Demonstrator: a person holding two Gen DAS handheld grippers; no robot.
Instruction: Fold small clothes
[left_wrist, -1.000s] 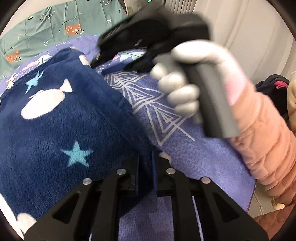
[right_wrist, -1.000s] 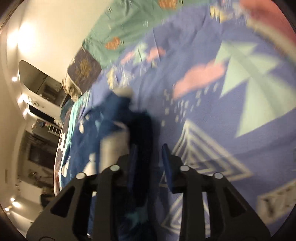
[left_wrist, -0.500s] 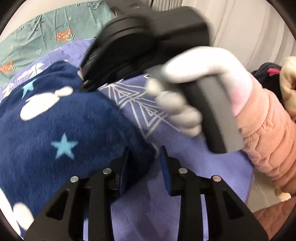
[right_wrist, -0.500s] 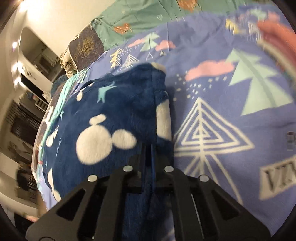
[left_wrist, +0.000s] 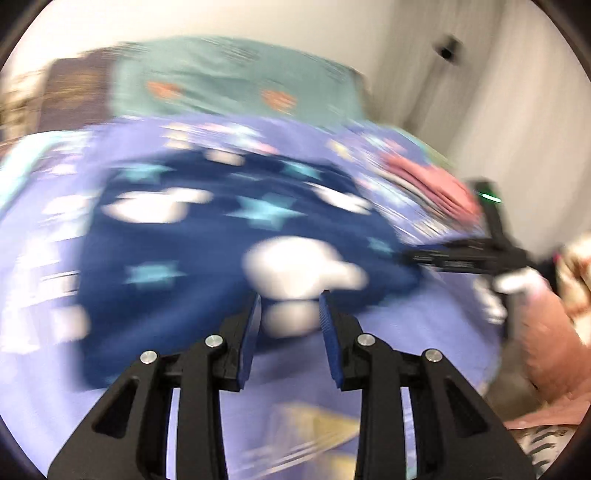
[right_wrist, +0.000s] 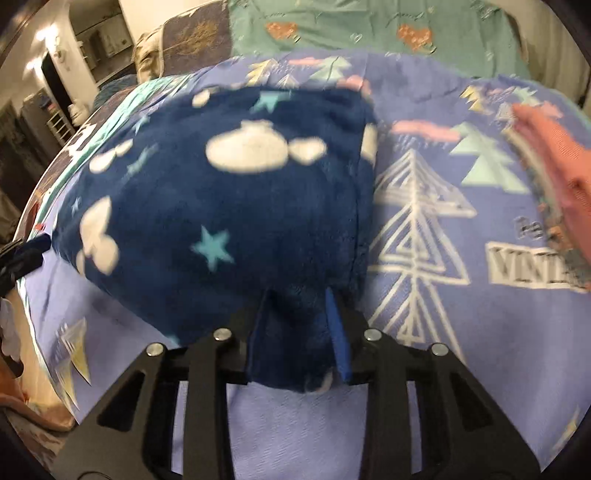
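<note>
We should smooth the fold flat before regrasping. The navy fleece garment (right_wrist: 221, 206), starred and cloud-printed, lies folded mid-frame on the purple bedspread (right_wrist: 424, 369). Our right gripper (right_wrist: 299, 332) is opening around its near edge; the left gripper (left_wrist: 290, 325) stands apart, seemingly empty (heavy blur).

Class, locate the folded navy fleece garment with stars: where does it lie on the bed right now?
In the right wrist view the navy fleece garment lies left of centre on the lilac tree-print bedspread, below the green pillow, with a pink cloth off to its right.
</note>
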